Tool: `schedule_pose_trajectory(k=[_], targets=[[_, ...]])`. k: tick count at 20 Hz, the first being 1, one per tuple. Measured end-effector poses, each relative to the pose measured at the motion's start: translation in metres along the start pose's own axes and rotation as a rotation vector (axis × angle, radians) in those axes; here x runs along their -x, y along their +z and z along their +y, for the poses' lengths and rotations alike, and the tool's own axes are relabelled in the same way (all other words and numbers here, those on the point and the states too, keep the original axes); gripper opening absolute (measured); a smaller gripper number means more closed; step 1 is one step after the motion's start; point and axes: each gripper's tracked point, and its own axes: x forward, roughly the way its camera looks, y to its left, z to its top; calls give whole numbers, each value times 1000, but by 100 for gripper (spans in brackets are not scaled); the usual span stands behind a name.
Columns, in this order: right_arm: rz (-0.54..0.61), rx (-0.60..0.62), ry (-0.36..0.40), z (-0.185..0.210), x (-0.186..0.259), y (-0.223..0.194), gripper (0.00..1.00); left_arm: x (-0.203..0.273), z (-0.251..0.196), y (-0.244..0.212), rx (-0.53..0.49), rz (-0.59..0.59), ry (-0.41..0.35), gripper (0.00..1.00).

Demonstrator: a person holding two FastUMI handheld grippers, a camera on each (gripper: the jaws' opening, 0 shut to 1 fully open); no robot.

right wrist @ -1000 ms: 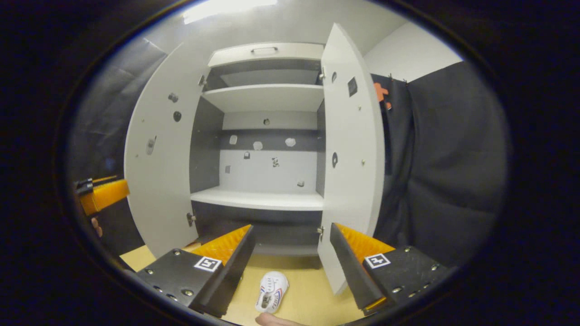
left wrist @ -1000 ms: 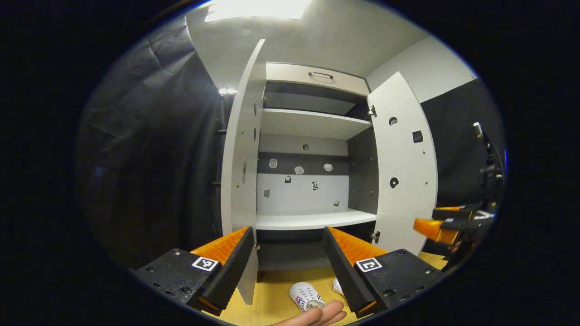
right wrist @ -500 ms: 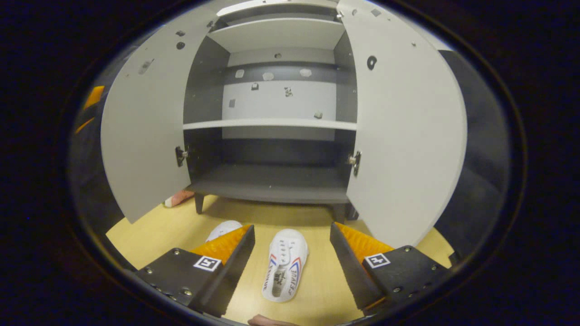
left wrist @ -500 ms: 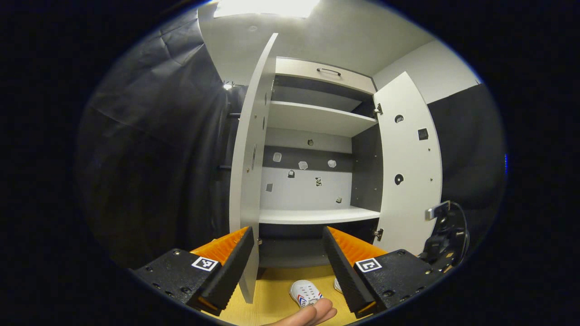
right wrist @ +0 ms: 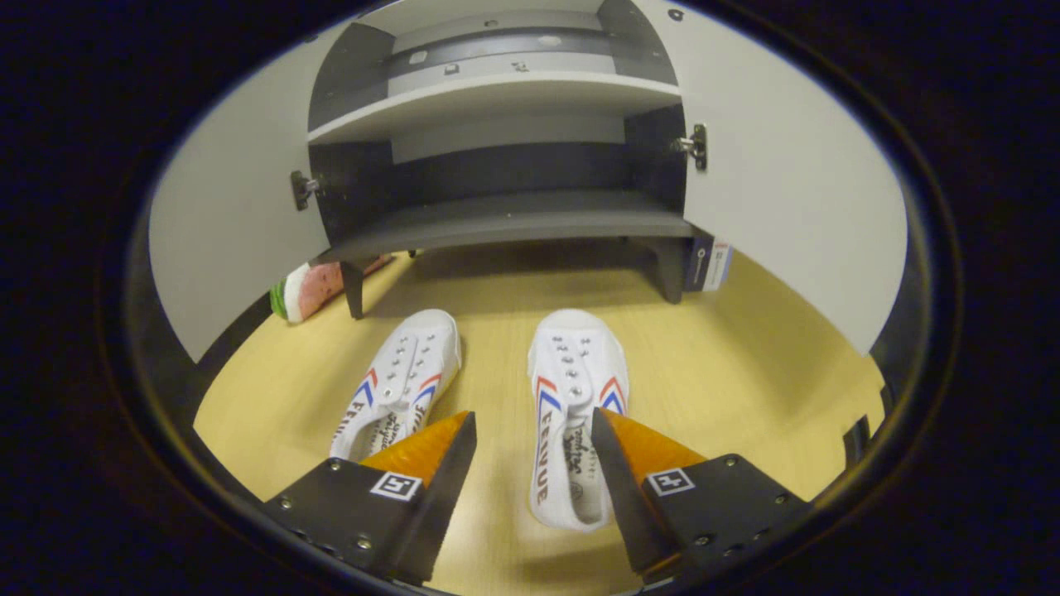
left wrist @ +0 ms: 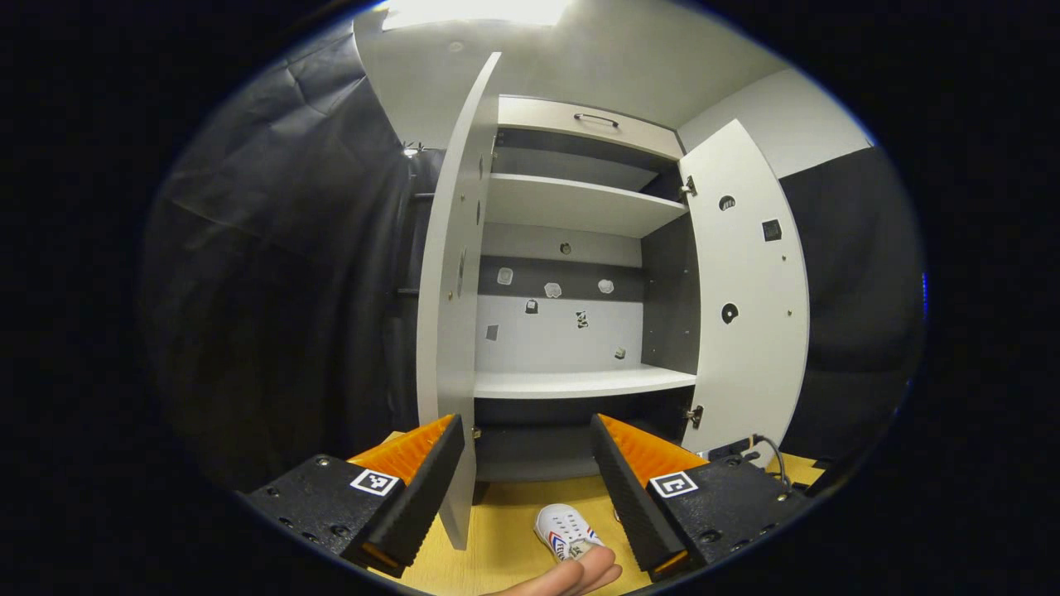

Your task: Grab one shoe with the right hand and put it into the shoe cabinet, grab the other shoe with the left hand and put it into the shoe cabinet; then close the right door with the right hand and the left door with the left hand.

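Right claw (right wrist: 530, 430) has dropped to the right white canvas shoe (right wrist: 571, 414), fingers released, straddling it. Grab comes next. Left claw (left wrist: 526, 463) released, still facing the white two-door cabinet (left wrist: 580, 381).

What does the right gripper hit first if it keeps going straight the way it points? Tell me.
Most likely the right-hand shoe: the open right gripper points down at it, and it lies between the fingers' line, toe toward the cabinet. Depth is unclear; the floor lies under it.
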Motion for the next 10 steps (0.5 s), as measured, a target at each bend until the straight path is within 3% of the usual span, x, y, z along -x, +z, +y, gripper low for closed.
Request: schedule_pose_trajectory(k=[1, 2, 3, 4, 5, 7, 9, 10], targets=[[10, -6, -23, -2, -7, -2, 84, -1, 1, -1, 0, 4, 2, 94], [6, -11, -39, -4, -13, 0, 73, -3, 0, -2, 1, 8, 4, 94], [9, -22, -17, 2, -22, 0, 59, -4, 0, -4, 0, 14, 5, 95], [39, -3, 6, 4, -32, -6, 51, -4, 1, -5, -3, 14, 8, 95], [24, 10, -17, -5, -34, -2, 52, -5, 1, -3, -5, 8, 14, 95], [-25, -28, -10, -2, -40, 4, 38, -7, 0, -1, -4, -5, 25, 95], [-65, -24, -63, -10, -51, 8, 37, -7, -8, 0, 3, -16, 10, 95], [-79, -52, -65, -10, -46, 12, 21, -7, -12, -1, 6, -18, 0, 95]])
